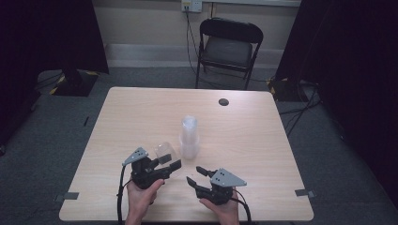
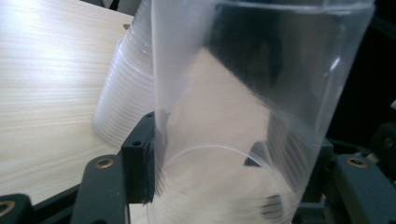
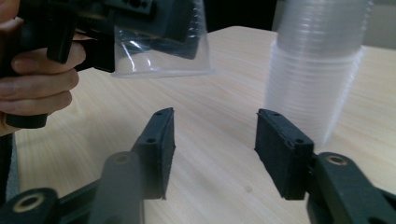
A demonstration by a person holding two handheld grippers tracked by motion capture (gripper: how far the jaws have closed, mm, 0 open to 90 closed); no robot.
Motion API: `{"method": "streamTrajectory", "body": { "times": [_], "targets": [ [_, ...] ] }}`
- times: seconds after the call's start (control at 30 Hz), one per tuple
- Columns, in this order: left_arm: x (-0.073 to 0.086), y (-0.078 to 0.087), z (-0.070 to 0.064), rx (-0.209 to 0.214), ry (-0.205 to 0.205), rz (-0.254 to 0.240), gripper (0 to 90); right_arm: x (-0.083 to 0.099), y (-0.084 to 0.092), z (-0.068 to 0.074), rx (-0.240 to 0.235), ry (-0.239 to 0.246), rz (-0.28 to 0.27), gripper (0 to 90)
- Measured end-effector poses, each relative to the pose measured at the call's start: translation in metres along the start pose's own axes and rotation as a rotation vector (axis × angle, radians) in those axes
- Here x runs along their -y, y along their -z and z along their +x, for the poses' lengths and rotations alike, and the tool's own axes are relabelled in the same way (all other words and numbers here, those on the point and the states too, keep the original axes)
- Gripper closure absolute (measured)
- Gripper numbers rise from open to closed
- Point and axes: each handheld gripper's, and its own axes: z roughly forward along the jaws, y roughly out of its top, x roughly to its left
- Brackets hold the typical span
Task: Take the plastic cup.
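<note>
A clear plastic cup (image 1: 165, 152) is clamped in my left gripper (image 1: 168, 164), held above the table at front left. Up close in the left gripper view, the cup (image 2: 243, 107) stands between the two black jaws. In the right gripper view the same cup (image 3: 161, 51) hangs rim-down in the left gripper. A tall stack of clear cups (image 1: 189, 137) stands upside down near the table's middle, also seen as the stack (image 2: 126, 93) and the stack (image 3: 315, 65). My right gripper (image 1: 197, 174) is open with nothing between its jaws, in front of the stack, and its own view shows that gripper (image 3: 215, 149).
The wooden table (image 1: 141, 108) has a dark round grommet (image 1: 224, 101) near its far edge. A black folding chair (image 1: 227, 47) stands behind the table. Dark curtains hang at both sides, and cables run across the grey floor.
</note>
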Motion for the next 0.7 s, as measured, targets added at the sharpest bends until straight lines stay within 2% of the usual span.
{"method": "streamTrajectory", "body": {
  "times": [0.03, 0.07, 0.1, 0.17, 0.27, 0.37, 0.43, 0.63, 0.7],
  "targets": [
    [0.001, 0.0, 0.0, 0.001, 0.006, -0.003, 39.0, 0.0, -0.002, 0.002, 0.001, 0.022, -0.003, 50.6],
    [0.001, -0.001, 0.0, 0.024, 0.02, 0.006, 39.0, -0.001, -0.003, 0.003, 0.0, 0.035, -0.007, 51.2],
    [0.001, -0.001, 0.0, 0.024, 0.02, 0.006, 38.9, -0.001, -0.003, 0.003, 0.0, 0.035, -0.007, 51.2],
    [0.001, -0.002, -0.001, 0.051, 0.038, 0.003, 38.9, -0.002, -0.005, 0.005, 0.002, 0.065, -0.018, 52.3],
    [0.001, -0.003, -0.002, 0.054, 0.044, 0.007, 38.9, -0.002, -0.006, 0.005, 0.005, 0.074, -0.033, 53.0],
    [0.002, -0.005, -0.002, 0.08, 0.08, 0.012, 38.9, -0.002, -0.006, 0.006, 0.003, 0.091, -0.065, 54.5],
    [0.003, -0.008, -0.003, 0.089, 0.081, 0.018, 38.7, -0.002, -0.005, 0.006, 0.008, 0.099, -0.077, 55.2],
    [0.005, -0.011, -0.003, 0.088, 0.101, 0.028, 37.8, -0.003, -0.004, 0.006, -0.004, 0.106, -0.111, 59.4],
    [0.005, -0.012, -0.004, 0.111, 0.123, 0.019, 37.8, -0.003, -0.003, 0.005, 0.002, 0.111, -0.13, 62.3]
  ]
}}
